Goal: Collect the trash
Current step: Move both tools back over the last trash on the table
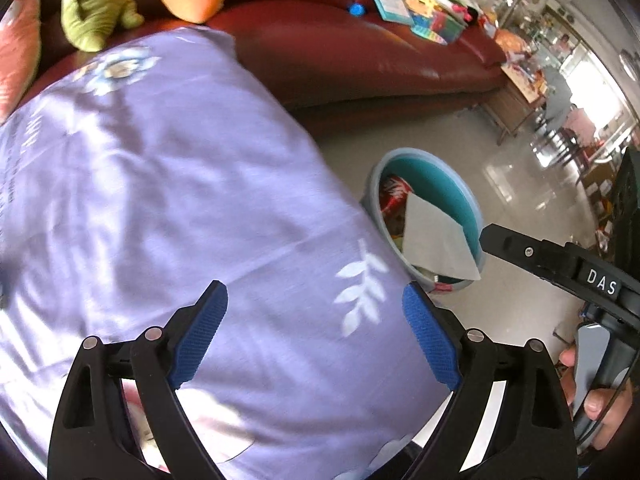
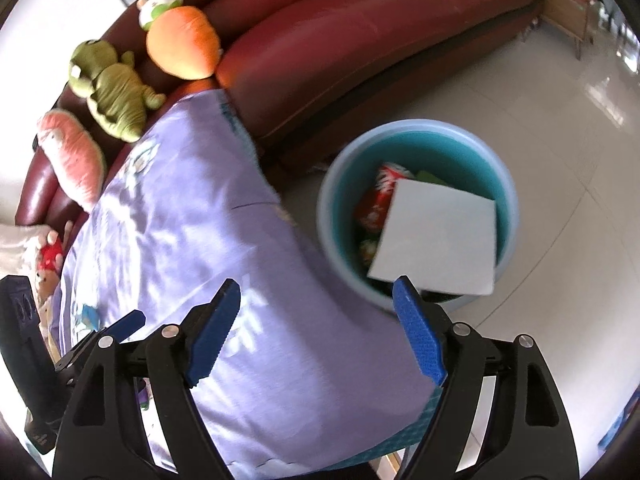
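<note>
Just before the trash bin [image 2: 416, 208], both grippers are hovering over a lilac floral sheet [image 2: 208, 240], smooth and faintly creased. The right gripper [image 2: 316, 300] is standing released, its ribbed blue pads [image 2: 420, 340] spread wide and holding nothing; the left gripper [image 1: 314, 300] is likewise gaping empty. In the round, teal-lined bin a flat white square of paper [image 2: 436, 236] is leaning against the inner wall, covering red crinkled wrappers [image 2: 376, 196]. Only the left view is showing the person's right hand [image 1: 600, 400] gripping the other tool beside the bin; only the right view is showing the plush toys: a green crocodile [image 2: 112, 96] and an orange carrot [image 2: 180, 48]. Behind the bin a glossy maroon leather sofa [image 2: 360, 40] is curving away.
</note>
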Motion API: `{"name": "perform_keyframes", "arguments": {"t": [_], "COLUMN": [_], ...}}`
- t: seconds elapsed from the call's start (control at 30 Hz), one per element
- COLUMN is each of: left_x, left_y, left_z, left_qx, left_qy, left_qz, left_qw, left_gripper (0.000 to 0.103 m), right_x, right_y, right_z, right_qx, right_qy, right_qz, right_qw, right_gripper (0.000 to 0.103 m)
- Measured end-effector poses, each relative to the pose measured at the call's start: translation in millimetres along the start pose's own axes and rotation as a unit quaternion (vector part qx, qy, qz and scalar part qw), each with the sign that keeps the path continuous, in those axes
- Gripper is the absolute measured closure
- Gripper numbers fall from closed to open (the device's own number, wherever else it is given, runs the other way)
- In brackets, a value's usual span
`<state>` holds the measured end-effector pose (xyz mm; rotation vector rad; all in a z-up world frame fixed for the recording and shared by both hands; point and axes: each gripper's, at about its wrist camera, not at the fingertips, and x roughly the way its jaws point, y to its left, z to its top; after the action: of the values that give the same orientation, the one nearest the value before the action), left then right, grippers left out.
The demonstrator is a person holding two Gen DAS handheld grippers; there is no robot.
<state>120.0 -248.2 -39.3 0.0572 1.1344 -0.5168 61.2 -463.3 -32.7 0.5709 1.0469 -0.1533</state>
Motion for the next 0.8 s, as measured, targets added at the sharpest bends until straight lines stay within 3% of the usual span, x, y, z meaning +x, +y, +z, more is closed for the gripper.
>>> {"name": "perform_keyframes", "arguments": {"t": [0.4, 0.8], "left_x": [-59, -100], "left_y": [99, 201], "left_z": [-51, -105], "left_qx": [-0.066, -0.137], "left_qy": [-0.036, -0.062], "left_qz": [0.024, 0.054], "left_qw": [0.9969, 0.9872], "left_gripper": [0.013, 0.013], "right_x": [5, 40], "right_y": [100, 196], "right_z": [-46, -111], "right_qx": [-0.084, -0.169], "right_qy": [0.036, 0.111], "right_qz": [0.017, 0.032], "right_qw": [0.996, 0.979], "right_gripper": [0.028, 0.028]}}
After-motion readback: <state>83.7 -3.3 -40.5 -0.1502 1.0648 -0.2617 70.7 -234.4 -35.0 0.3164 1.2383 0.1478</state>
